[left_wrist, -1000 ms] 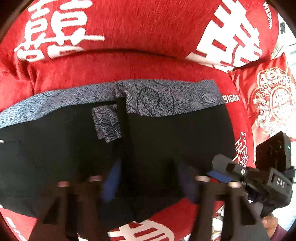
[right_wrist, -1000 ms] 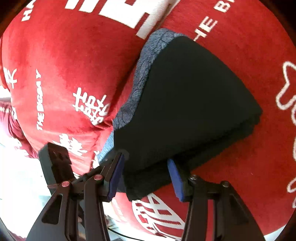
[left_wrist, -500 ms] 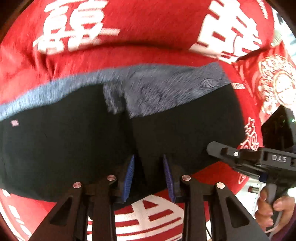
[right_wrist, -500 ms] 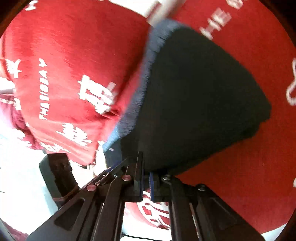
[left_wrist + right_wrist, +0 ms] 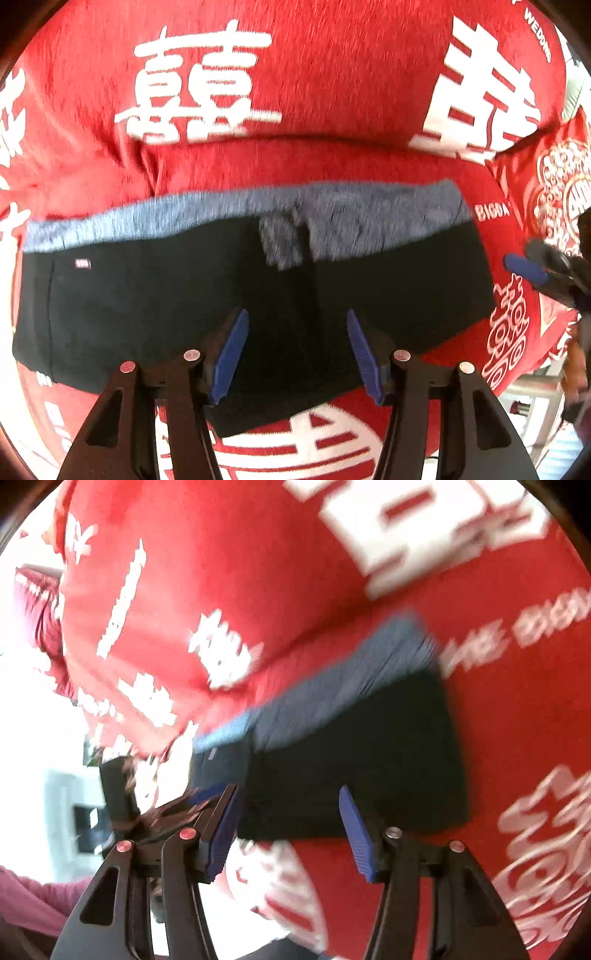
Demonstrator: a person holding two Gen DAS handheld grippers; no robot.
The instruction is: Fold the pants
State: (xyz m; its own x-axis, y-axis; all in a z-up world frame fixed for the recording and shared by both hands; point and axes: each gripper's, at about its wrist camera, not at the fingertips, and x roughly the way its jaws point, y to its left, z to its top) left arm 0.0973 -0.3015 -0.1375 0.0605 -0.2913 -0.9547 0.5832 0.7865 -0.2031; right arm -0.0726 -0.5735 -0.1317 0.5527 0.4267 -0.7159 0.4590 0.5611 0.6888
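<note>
Black pants [image 5: 388,280] lie folded flat on the red sofa seat [image 5: 332,162], with the grey-blue patterned waistband lining [image 5: 221,210] turned up along their far edge. My left gripper [image 5: 298,354] hovers over their near edge. Its jaws are opening and the blue pads [image 5: 232,350] stand apart, pressing on nothing. In the blurred right wrist view the pants [image 5: 351,775] show end-on. My right gripper [image 5: 291,834] is above that end, its jaws also opening, with no cloth pinched. The right gripper's blue pad [image 5: 524,267] shows at the right edge of the left wrist view.
The red cover with white characters runs up the backrest [image 5: 295,74]. A red patterned cushion [image 5: 554,192] leans at the right end. The seat's front edge [image 5: 332,443] is just below my left fingers. A pink sleeve [image 5: 26,893] and bright floor lie to the left.
Half a second ago both grippers were closed tight at the pants' near edge. Now both have let go, their jaws have spread, and both have risen; the right view has rolled.
</note>
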